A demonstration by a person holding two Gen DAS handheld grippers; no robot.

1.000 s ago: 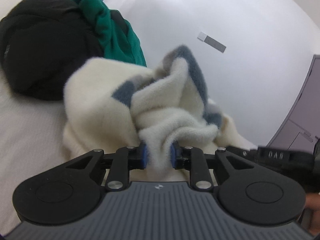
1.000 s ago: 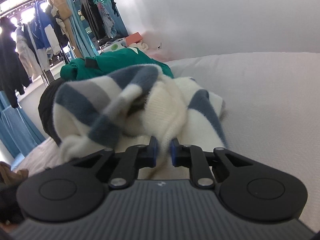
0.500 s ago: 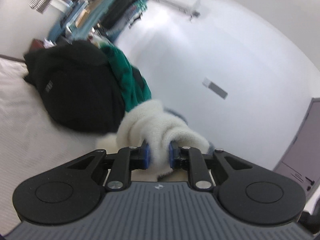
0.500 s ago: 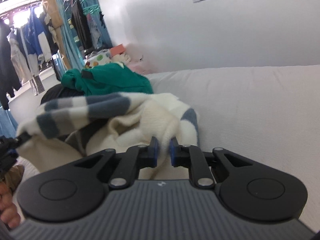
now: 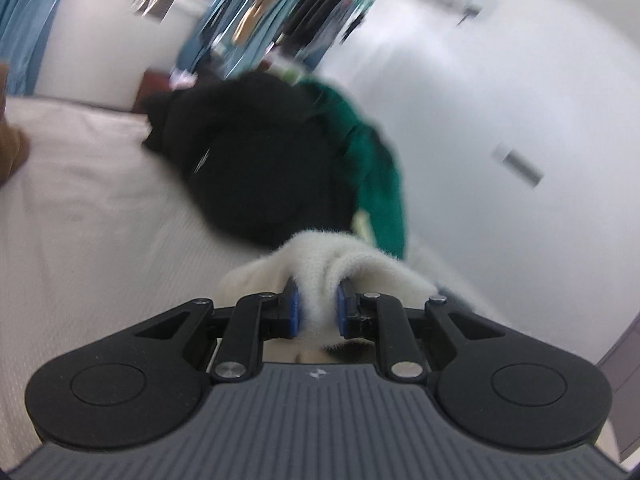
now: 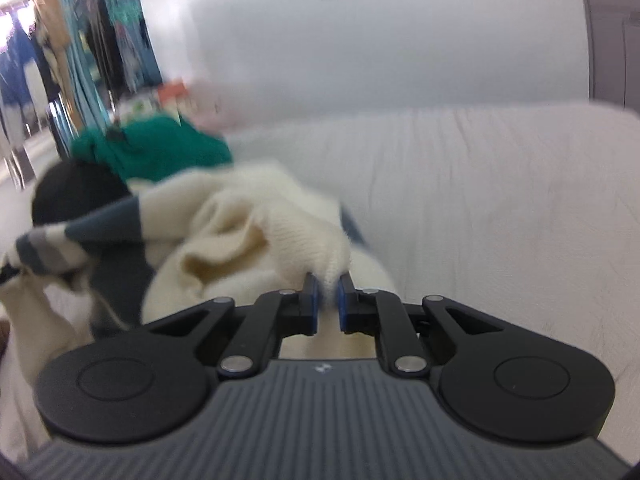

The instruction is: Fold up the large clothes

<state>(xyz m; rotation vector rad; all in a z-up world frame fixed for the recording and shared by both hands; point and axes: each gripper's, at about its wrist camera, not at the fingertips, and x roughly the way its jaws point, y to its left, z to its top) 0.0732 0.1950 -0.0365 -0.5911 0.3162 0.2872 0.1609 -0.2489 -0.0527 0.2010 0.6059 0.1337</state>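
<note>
Since a second ago both tools have lifted and pulled apart: the cream sweater (image 6: 248,220), then bunched in a heap in front of both cameras, is now stretched out between them, and the left view has swung up to show more of the room. Both frames are motion-blurred.

Bed (image 6: 500,200): white textured cover, fills the right half of the right view and the left side of the left view (image 5: 88,216). White wall (image 5: 500,80) runs behind it.

Black garment (image 5: 256,160): big dark heap on the bed, just beyond the sweater in the left view; seen at far left in the right view (image 6: 76,188).

Green garment (image 5: 376,168): lies against the black heap on the wall side; in the right view (image 6: 160,152) it sits behind the sweater.

Cream sweater: has blue-grey stripes on the stretch trailing to the left edge of the right view; in the left view (image 5: 340,256) only a fuzzy cream bunch shows. It is up off the bed at both grip points, near the clothes heap.

Left tool (image 5: 318,312): blue pads clamped on a thick fold of the sweater.

Right tool (image 6: 328,304): pads pinched on a narrow cream fold, almost closed.

Hanging clothes (image 6: 60,52) blur in the far background.
</note>
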